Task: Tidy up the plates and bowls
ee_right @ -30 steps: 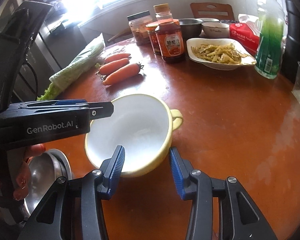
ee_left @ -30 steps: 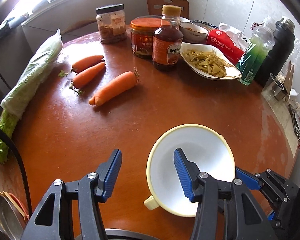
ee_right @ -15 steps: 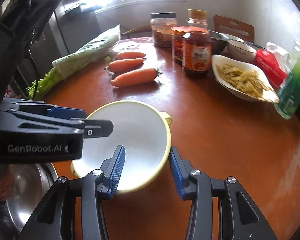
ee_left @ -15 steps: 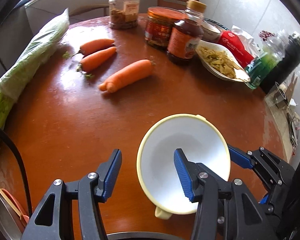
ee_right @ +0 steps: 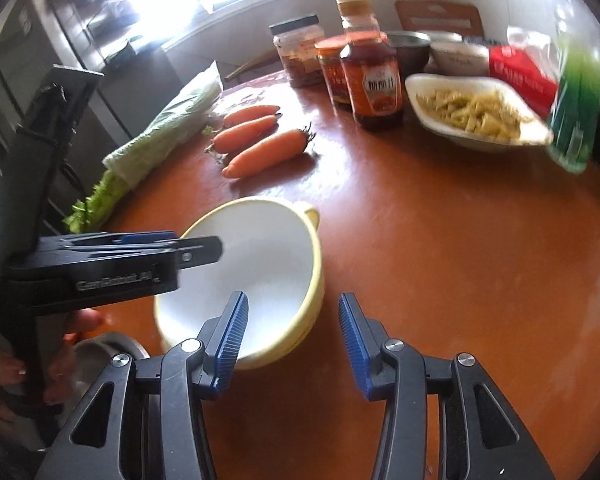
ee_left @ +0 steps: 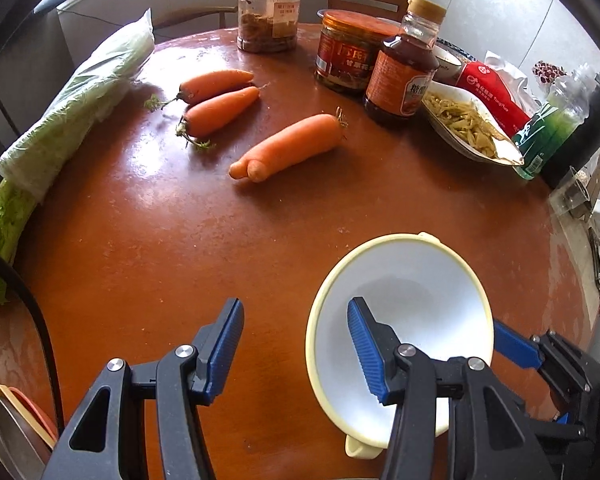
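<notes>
A pale yellow bowl [ee_left: 412, 292] with a white inside and small side handles sits near the front edge of the round wooden table [ee_left: 180, 240]. My left gripper [ee_left: 296, 344] is open astride its left rim, one finger inside and the other well clear outside. My right gripper [ee_right: 294, 330] straddles the opposite rim of the bowl [ee_right: 268, 256]. Its jaws are opening, with a sliver of table showing between the outer pad and the bowl wall. A dish of yellow-green strips [ee_left: 468, 128] stands at the back right.
Three carrots [ee_left: 288, 148], a bagged leafy vegetable [ee_left: 76, 104], jars [ee_left: 268, 12], a sauce bottle [ee_left: 404, 76], a red packet and a green bottle [ee_left: 548, 136] crowd the far half. Stacked bowls [ee_left: 8, 420] sit low at the left. A hand [ee_right: 4, 376] holds the left gripper above a metal bowl [ee_right: 100, 352].
Both grippers shifted a little with the bowl between them, so the carrots and jars slid across the views. The bowl's near handle swung from the lower left to the bottom of the left view.
</notes>
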The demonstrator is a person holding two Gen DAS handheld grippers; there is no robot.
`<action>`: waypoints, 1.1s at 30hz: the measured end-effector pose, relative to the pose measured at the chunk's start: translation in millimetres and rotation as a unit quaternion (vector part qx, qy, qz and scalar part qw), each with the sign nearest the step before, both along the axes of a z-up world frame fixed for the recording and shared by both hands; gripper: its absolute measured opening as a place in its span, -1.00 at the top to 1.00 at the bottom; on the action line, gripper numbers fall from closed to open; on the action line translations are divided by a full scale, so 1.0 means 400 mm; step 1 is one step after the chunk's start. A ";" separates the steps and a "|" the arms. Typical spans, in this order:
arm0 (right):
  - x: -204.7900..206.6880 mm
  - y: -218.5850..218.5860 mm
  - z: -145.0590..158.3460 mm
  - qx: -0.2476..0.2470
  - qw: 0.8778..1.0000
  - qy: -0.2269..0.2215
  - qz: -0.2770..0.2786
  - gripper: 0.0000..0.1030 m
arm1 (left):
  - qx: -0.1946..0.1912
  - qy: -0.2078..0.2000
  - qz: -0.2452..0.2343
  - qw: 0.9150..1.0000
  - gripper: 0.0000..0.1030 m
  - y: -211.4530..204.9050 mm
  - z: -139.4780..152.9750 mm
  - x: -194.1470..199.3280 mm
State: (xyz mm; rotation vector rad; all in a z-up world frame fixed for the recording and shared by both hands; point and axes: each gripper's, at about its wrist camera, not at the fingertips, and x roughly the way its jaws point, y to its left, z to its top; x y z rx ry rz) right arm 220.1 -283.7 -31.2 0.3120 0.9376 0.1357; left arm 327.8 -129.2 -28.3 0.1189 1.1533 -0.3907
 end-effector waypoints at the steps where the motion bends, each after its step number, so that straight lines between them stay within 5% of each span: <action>1: 0.000 0.006 -0.001 -0.005 1.000 0.000 0.001 0.06 | -0.002 0.002 0.000 1.000 -0.05 0.000 -0.002 0.001; 7: 0.008 0.050 -0.003 -0.034 0.999 0.001 0.012 0.09 | -0.006 0.008 -0.008 1.000 -0.02 -0.009 -0.014 -0.004; 12: 0.018 0.073 -0.002 -0.051 0.998 -0.005 0.021 0.38 | -0.009 0.015 -0.025 1.000 0.15 -0.017 -0.022 -0.018; 17: 0.030 0.079 -0.001 -0.065 0.998 -0.007 0.017 0.40 | -0.021 0.017 -0.017 0.999 0.29 0.005 -0.024 -0.015; 33: 0.076 0.107 0.085 -0.066 0.996 -0.043 0.032 0.46 | -0.073 -0.021 0.013 0.997 0.29 0.083 0.065 -0.016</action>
